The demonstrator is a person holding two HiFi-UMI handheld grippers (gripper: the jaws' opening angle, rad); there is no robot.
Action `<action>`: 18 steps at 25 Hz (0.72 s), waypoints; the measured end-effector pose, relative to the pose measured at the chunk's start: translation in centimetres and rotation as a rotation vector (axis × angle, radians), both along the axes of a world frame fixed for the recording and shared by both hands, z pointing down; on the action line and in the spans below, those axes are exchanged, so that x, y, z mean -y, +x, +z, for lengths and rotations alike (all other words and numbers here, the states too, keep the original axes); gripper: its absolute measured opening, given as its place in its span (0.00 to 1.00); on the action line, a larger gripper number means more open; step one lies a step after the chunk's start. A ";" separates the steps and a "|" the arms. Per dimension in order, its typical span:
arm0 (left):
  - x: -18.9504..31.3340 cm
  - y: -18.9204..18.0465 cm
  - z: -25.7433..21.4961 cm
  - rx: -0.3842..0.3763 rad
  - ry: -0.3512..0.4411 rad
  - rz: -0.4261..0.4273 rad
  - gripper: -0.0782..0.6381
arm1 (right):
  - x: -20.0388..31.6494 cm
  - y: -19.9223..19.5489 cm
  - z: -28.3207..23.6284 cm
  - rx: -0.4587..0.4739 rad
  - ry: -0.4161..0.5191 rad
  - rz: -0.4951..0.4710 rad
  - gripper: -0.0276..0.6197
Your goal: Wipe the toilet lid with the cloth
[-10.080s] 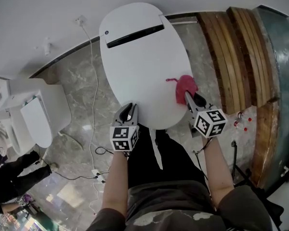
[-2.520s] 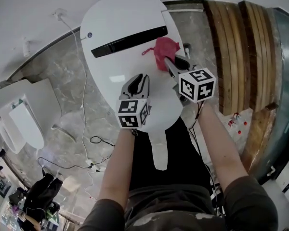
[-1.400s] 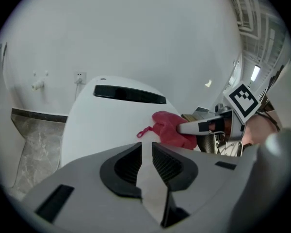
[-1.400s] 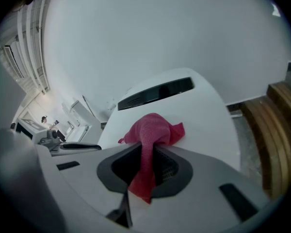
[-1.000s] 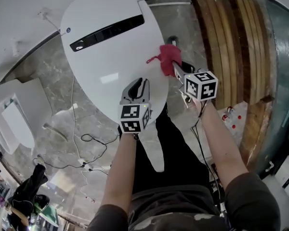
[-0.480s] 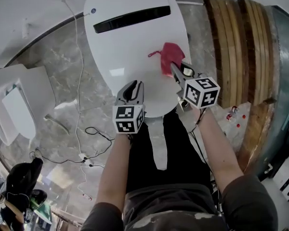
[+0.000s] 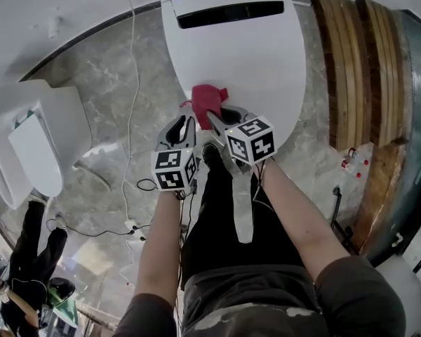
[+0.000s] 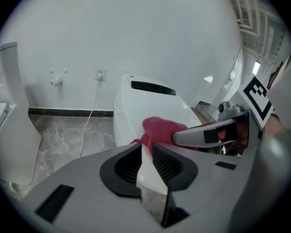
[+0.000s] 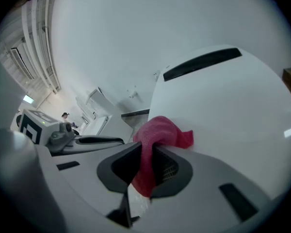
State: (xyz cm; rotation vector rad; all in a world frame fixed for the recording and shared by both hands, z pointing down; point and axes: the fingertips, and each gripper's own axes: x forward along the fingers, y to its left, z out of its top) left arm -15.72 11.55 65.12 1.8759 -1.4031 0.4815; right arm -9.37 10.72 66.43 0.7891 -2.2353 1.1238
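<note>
**While the pink cloth (image 7: pixel 207 98) rests on the toilet lid (image 7: pixel 259 62), the right gripper (image 9: pixel 146 153) pinches it**

At the far left of the head view stands another white toilet (image 7: pixel 29 153) on the grey stone floor (image 7: pixel 91 69). A white cord (image 7: pixel 130 104) runs down the wall and across the floor beside it. Just left of the middle is the left gripper (image 8: pixel 146 152). Its two jaws are a tiny bit apart. Nothing is between them, and only white shows through the gap. Its tips are just beside the cloth.

The cloth sits in the middle of the picture, bunched up on the lower left edge of the lid. Next is the right gripper, pointing up and to the left. Its jaws are squeezed on the cloth, and a fold of it runs down between them. The two grippers are side by side and very near each other.

The lid fills the top middle, with a long dark slot (image 7: pixel 231 12) near its top. At the far right are brown wooden boards (image 7: pixel 344 69).
</note>
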 end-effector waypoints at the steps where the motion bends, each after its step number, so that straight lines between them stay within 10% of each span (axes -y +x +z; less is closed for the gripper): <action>1: -0.3 -0.3 0.1 0.000 -0.005 -0.002 0.22 | -0.4 0.1 0.5 -0.020 -0.009 0.000 0.12; 8: -1.7 2.2 0.9 -0.036 -0.029 0.006 0.22 | -0.1 6.4 2.0 -0.076 -0.031 0.106 0.12; 18: -0.5 15.3 -0.2 -0.050 -0.012 0.124 0.22 | 1.9 23.8 2.1 -0.155 -0.027 0.298 0.12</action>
